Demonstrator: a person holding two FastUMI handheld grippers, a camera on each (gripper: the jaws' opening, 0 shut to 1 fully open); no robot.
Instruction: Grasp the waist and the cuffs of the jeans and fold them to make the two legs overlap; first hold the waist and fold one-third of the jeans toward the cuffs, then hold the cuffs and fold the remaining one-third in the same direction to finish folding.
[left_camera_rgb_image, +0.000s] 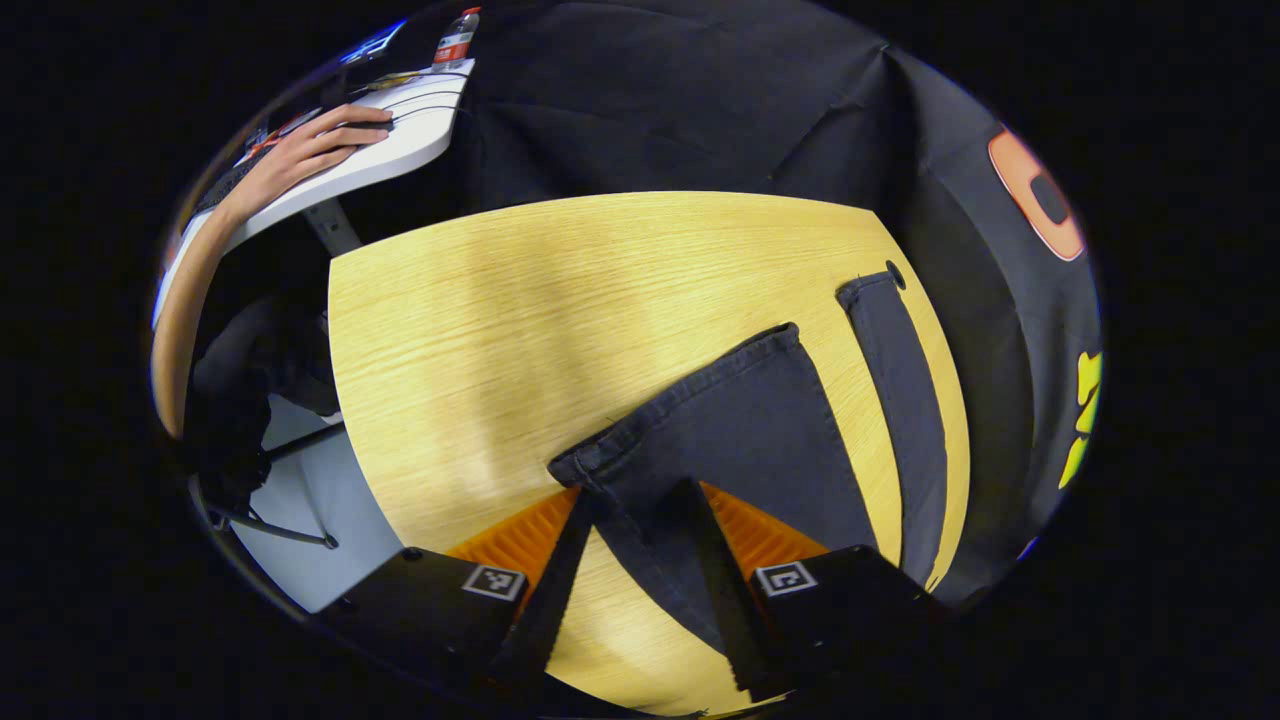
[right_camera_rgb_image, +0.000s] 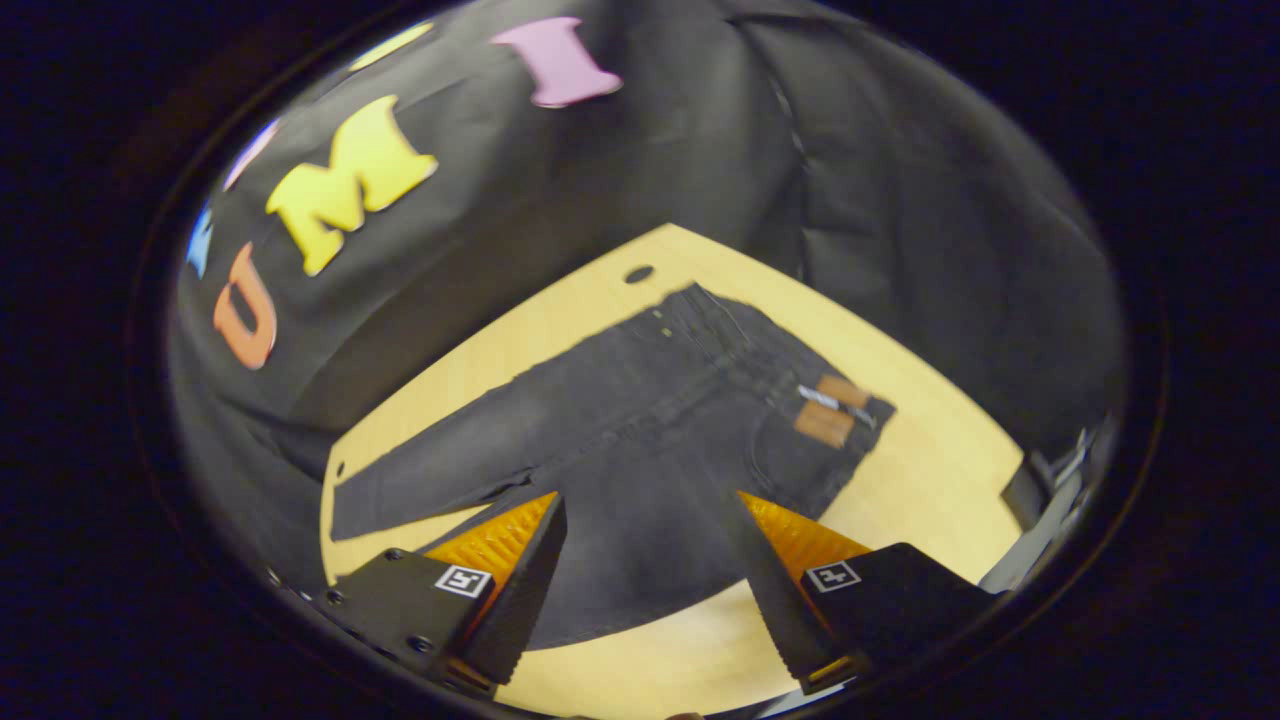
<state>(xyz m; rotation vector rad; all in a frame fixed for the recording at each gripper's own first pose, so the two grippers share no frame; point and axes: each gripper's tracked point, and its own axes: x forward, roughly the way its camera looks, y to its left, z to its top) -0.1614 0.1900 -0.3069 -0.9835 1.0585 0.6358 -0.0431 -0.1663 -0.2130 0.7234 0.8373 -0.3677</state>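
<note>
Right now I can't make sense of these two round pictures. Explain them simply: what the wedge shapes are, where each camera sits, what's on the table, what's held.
A person holds a two-finger gripper in each hand; a camera rides on each, looking along its fingers.

The left gripper hangs open over one leg cuff of dark jeans spread flat on a wooden table.

The right gripper hangs open over the seat, near the waist.

Nothing is gripped yet. Beyond the table, a hand rests on a white desk.
</note>
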